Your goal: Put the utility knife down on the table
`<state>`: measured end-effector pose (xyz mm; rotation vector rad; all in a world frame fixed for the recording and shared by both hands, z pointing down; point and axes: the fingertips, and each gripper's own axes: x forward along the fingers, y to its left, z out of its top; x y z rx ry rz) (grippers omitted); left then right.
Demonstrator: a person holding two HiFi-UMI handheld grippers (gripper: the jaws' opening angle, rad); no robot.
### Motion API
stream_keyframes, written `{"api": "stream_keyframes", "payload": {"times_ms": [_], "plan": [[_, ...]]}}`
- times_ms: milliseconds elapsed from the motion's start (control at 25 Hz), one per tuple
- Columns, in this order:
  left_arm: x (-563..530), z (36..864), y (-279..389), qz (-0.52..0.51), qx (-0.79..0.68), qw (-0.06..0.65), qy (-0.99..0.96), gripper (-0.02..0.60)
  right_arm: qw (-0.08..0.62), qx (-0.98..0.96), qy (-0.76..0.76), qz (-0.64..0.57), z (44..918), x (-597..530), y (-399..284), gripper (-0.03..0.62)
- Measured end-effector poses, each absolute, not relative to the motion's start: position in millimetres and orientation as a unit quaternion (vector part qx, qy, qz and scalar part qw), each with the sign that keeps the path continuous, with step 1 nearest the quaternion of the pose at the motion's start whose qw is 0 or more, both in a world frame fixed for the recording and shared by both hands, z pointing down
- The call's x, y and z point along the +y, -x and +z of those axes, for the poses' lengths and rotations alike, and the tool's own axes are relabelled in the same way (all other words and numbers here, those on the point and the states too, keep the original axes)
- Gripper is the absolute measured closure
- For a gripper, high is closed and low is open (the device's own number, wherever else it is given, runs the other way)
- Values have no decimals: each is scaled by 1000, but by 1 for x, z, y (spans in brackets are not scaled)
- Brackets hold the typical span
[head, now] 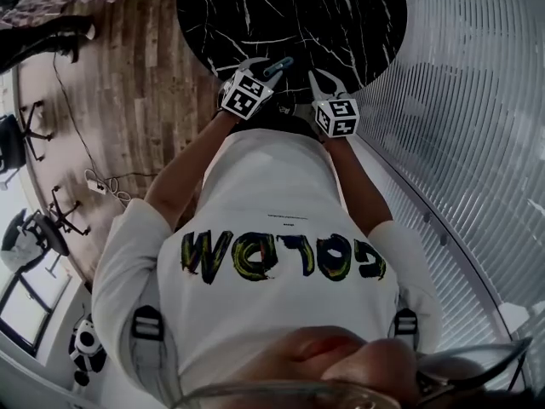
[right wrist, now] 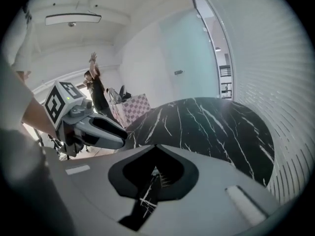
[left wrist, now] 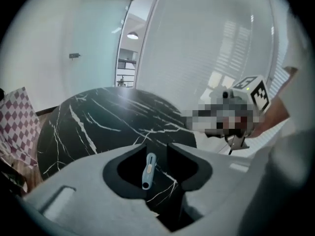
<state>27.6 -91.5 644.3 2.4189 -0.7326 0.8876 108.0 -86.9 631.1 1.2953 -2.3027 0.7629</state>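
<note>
Our worktop (head: 358, 15) is black with white veins, our knife (left wrist: 148, 170) pale blue-grey, the plank floor (head: 145, 92) brown, the checked cloth (left wrist: 19, 122) red and white, our shirt (head: 281, 186) white.

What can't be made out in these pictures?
Knife: whether its blade is out; too small in the head and left gripper views.
Right gripper: a mosaic patch covers much of it in the left gripper view.
Table: its base, hidden under the top in every view.
Far person: too small in the right gripper view to read any detail.
</note>
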Motion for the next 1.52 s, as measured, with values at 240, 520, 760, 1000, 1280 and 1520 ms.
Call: {"api": "stream_keyframes", "payload": {"times_ms": [240, 520, 760, 1000, 1280, 1520], "plan": [[-96, 541, -35, 208, -281, 206, -914, 499, 139, -851, -455, 221, 539, -99, -96, 592], [-93, 467, -40, 130, -288, 178, -932, 555, 100, -880, -441, 149, 450, -101, -83, 592], [-87, 416, -43, 85, -284, 147, -944, 577, 73, -894, -428, 108, 391, -94, -75, 592], [-80, 361, -49, 33, -287, 127, -949, 577, 44, -902, -420, 84, 338, -86, -73, 593], [-84, 360, -55, 27, -298, 104, -949, 578, 31, -903, -424, 57, 337, -87, -78, 594], [-84, 360, -54, 28, -302, 102, -947, 577, 30, -905, -422, 56, 335, -83, -74, 594]]}}
